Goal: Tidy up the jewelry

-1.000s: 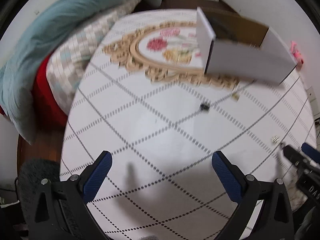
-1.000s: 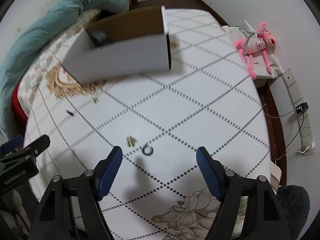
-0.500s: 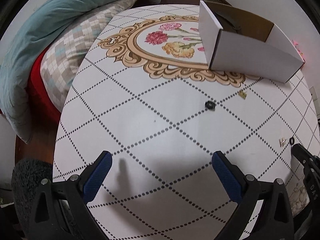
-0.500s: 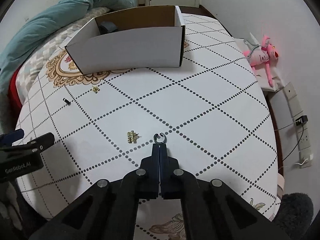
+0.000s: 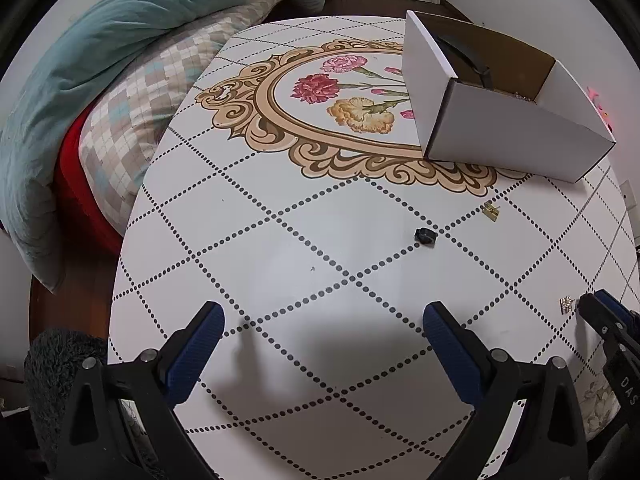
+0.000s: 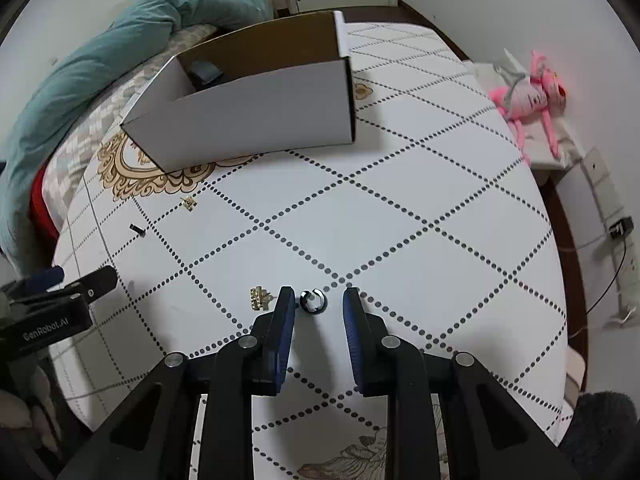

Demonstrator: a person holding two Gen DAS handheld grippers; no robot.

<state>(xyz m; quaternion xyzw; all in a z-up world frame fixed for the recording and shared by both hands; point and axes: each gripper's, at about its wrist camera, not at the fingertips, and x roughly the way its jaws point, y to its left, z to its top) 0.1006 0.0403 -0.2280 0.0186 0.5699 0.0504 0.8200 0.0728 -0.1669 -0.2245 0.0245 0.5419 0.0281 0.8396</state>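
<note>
A silver open ring (image 6: 313, 301) lies on the table between the fingertips of my right gripper (image 6: 319, 300), which is partly open and not touching it. A gold piece (image 6: 260, 297) lies just left of it, also in the left wrist view (image 5: 565, 304). Another gold piece (image 6: 188, 203) (image 5: 490, 211) and a small black piece (image 6: 138, 229) (image 5: 425, 237) lie farther off. The white cardboard box (image 6: 256, 120) (image 5: 516, 136) stands at the back with dark items inside. My left gripper (image 5: 320, 334) is wide open and empty above the table.
The round table (image 5: 280, 240) has a dotted diamond pattern and a floral medallion. A bed with a teal duvet (image 5: 100, 60) is at the left. A pink plush toy (image 6: 528, 100) lies on the right. My right gripper's tip shows in the left wrist view (image 5: 600, 312).
My right gripper was open, then shut just behind the silver ring, and now stands partly open around it. The left gripper stays open, and its view has steadied.
</note>
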